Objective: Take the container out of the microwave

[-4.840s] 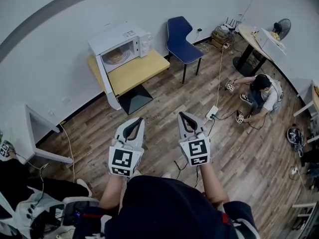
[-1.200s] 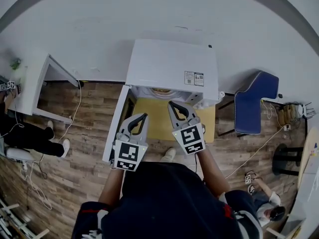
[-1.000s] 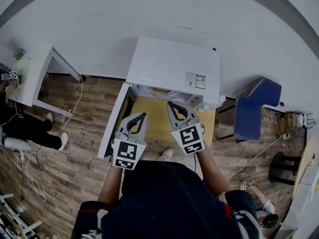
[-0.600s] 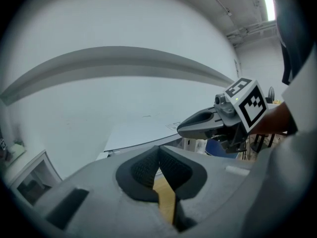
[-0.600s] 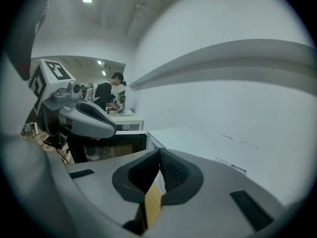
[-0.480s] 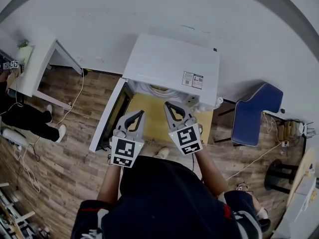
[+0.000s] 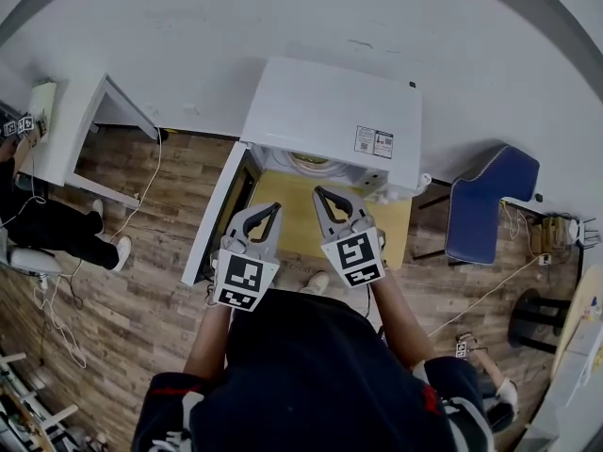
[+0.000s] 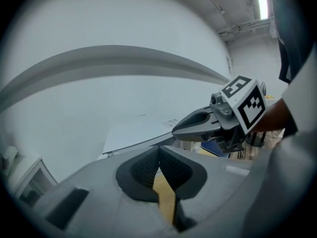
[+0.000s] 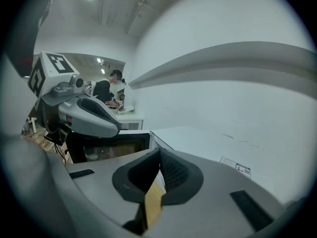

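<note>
White microwave holds container, ahead of left gripper, right gripper; fingers clenched, empty.

Microwave — inside almost wholly hidden under its own top. Container: only a sliver shows at the front edge, shape not clear. Label: print too small to read. Table — partly covered by left gripper and right gripper. Person: cut off at left edge.
</note>
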Action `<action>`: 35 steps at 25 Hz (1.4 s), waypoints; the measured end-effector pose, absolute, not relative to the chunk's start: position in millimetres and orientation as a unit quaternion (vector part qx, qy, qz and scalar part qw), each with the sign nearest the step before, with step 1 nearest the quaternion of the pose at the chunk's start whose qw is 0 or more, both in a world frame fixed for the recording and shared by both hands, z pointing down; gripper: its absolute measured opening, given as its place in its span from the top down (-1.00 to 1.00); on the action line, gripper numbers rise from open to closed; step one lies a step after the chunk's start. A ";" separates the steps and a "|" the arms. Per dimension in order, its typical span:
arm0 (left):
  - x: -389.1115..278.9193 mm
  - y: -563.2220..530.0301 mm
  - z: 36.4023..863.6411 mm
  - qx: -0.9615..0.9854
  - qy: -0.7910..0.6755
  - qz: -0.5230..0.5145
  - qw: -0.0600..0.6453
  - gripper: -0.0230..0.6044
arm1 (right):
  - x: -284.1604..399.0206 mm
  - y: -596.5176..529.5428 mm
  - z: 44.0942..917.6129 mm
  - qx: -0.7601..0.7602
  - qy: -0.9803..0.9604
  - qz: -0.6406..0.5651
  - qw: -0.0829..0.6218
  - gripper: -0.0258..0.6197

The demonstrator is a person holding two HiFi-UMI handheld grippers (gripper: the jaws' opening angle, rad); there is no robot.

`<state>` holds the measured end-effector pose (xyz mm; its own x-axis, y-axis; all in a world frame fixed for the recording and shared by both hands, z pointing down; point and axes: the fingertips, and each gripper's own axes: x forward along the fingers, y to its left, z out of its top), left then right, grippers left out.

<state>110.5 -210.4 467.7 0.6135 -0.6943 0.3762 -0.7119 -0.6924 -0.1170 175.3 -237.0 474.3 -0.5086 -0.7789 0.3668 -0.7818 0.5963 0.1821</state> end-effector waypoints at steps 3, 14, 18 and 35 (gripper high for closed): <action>102.9 -209.5 470.4 0.907 -0.371 0.199 0.028 0.88 | 163.8 -236.2 479.4 0.459 -0.861 0.011 0.219 0.90; 79.5 -229.5 481.9 0.918 -0.346 0.187 0.047 0.88 | 155.1 -242.0 527.1 0.459 -0.839 0.061 0.285 0.90; 78.5 -231.2 489.3 0.921 -0.335 0.194 0.049 0.88 | 158.5 -245.9 558.6 0.443 -0.831 0.082 0.326 0.90; 62.1 -244.2 509.2 0.903 -0.362 0.215 0.081 0.88 | 172.2 -306.6 676.2 0.338 -0.780 0.006 0.526 0.89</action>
